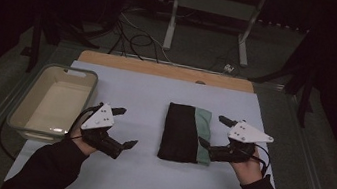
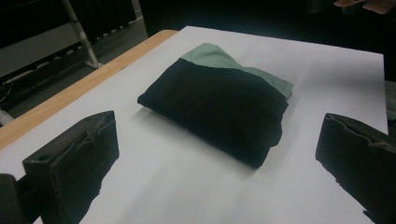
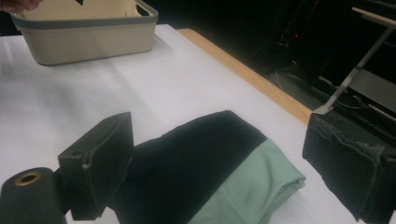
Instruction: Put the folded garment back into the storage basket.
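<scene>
Lying mid-desk [image 1: 108,176]: folded black-and-green cloth [image 1: 183,133], flat and untouched. Flanking it, left tongs [image 1: 127,128] hovering well apart with jaws spread wide; right tongs [image 1: 211,130] hanging just beside its green edge, likewise gaping. Sitting far left: beige tub [image 1: 38,108].

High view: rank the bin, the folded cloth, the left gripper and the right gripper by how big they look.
1. bin, largest.
2. folded cloth, smaller than the bin.
3. left gripper and right gripper: they look about alike, so no ranking between them; both smaller than the cloth.
</scene>
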Available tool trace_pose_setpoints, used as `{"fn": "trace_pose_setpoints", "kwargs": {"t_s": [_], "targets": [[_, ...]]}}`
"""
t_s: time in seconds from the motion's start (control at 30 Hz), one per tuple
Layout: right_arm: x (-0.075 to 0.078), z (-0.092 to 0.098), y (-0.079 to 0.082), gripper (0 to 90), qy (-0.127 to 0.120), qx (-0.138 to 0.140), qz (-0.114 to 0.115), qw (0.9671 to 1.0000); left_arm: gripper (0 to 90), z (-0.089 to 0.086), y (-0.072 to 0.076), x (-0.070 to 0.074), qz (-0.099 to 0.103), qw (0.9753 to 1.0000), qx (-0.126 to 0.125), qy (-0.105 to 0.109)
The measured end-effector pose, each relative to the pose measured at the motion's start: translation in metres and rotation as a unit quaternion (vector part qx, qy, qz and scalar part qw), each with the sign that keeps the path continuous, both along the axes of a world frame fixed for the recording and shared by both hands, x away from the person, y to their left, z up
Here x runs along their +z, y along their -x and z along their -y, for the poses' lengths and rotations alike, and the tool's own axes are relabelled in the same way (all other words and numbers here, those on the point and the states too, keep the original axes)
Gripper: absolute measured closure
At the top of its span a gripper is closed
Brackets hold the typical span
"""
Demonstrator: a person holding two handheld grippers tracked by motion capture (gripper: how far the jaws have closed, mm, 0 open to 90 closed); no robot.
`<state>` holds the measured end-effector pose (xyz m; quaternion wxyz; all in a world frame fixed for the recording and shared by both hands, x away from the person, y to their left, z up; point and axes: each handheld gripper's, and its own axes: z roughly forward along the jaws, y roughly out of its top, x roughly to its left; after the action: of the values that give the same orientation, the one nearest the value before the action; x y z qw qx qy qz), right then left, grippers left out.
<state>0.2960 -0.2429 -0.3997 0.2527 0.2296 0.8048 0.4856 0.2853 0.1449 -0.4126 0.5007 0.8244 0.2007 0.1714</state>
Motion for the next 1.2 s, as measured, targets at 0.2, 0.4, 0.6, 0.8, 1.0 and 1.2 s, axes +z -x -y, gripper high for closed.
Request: {"fn": "trace_pose_setpoints", "kwargs": {"t_s": [0.2, 0.4, 0.6, 0.8, 1.0, 1.2], "targets": [[-0.007, -0.007, -0.010, 8.8, 0.007, -0.002, -0.013, 0.9999, 0.0, 0.008, -0.010, -0.005, -0.010, 0.9999, 0.000, -0.001], [-0.014, -0.013, -0.021, 8.8, 0.008, -0.002, -0.021, 0.9997, 0.0, 0.017, -0.017, -0.013, -0.021, 0.9998, -0.003, -0.003], [-0.024, -0.019, -0.031, 8.8, 0.013, -0.006, -0.029, 0.9995, 0.0, 0.025, -0.025, -0.022, -0.029, 0.9996, -0.002, 0.001], [-0.034, -0.021, -0.037, 8.8, 0.014, -0.011, -0.041, 0.9990, 0.0, 0.029, -0.033, -0.033, -0.042, 0.9991, -0.001, 0.000], [-0.045, -0.022, -0.043, 8.8, 0.014, -0.015, -0.052, 0.9984, 0.0, 0.036, -0.040, -0.043, -0.055, 0.9984, 0.001, -0.007], [-0.053, -0.020, -0.048, 8.8, 0.016, -0.022, -0.063, 0.9977, 0.0, 0.044, -0.048, -0.049, -0.064, 0.9979, 0.001, -0.009]]}}
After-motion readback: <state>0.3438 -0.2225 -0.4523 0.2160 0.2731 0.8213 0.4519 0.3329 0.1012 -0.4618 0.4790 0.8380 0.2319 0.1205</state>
